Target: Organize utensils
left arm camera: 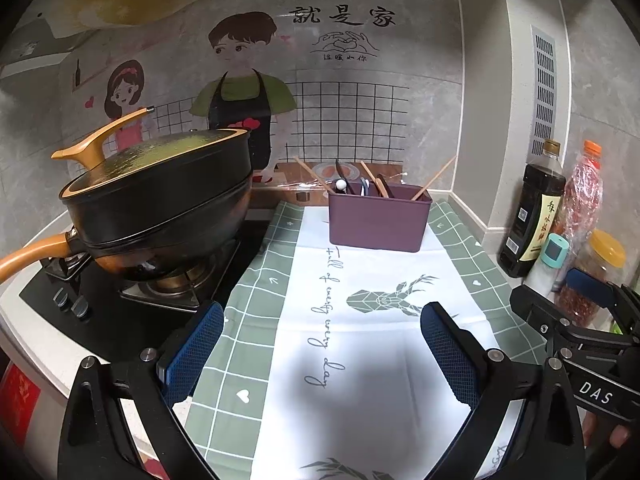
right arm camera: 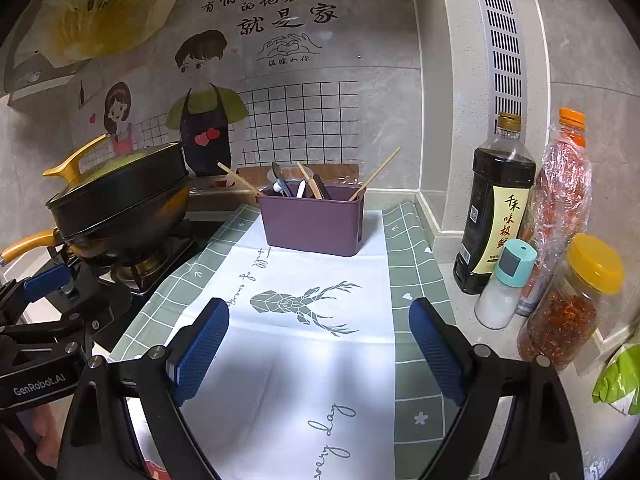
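A purple utensil box point(left arm camera: 378, 220) stands at the far end of the deer-print cloth point(left arm camera: 360, 360); it also shows in the right wrist view point(right arm camera: 314, 222). Wooden chopsticks point(left arm camera: 434, 178), dark-handled utensils point(left arm camera: 344, 180) and a white-tipped one stick out of it. My left gripper point(left arm camera: 322, 354) is open and empty, low over the near cloth. My right gripper point(right arm camera: 318, 350) is open and empty, beside the left one; it shows at the right edge of the left wrist view point(left arm camera: 592, 304). Both are well short of the box.
A black lidded pan with yellow handles point(left arm camera: 160, 200) sits on the gas stove point(left arm camera: 120, 292) at left. A soy sauce bottle point(right arm camera: 494, 208), a salt shaker point(right arm camera: 506, 284), a chili bottle point(right arm camera: 560, 208) and a chili jar point(right arm camera: 572, 304) stand along the right wall.
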Tool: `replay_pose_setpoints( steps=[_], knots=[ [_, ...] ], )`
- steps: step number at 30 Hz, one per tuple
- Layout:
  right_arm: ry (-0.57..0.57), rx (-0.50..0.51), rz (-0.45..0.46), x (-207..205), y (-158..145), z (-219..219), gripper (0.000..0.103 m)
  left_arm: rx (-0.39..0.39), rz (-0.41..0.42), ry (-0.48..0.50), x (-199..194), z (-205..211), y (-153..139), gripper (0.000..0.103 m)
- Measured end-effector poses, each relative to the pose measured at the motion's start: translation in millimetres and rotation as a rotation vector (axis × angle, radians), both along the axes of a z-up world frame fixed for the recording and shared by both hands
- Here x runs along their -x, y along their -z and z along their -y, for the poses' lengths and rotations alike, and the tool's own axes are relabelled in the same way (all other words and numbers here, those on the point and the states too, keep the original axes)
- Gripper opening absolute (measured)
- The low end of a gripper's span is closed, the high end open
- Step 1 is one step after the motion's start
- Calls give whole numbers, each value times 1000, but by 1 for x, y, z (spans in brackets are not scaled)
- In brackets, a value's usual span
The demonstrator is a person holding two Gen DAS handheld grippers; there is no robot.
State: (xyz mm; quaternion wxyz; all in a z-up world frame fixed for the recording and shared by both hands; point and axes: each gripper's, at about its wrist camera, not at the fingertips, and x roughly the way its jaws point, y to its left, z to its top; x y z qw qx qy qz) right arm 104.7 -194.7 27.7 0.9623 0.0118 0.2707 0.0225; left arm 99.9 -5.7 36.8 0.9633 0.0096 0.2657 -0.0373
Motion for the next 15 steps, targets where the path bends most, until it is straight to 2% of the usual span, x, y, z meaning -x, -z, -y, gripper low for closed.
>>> replay_pose_setpoints(
  steps=[15],
  knots=[
    [6, 0, 1, 0, 0, 2, 91, -2, -3, 1, 0, 1, 1, 99]
  ],
)
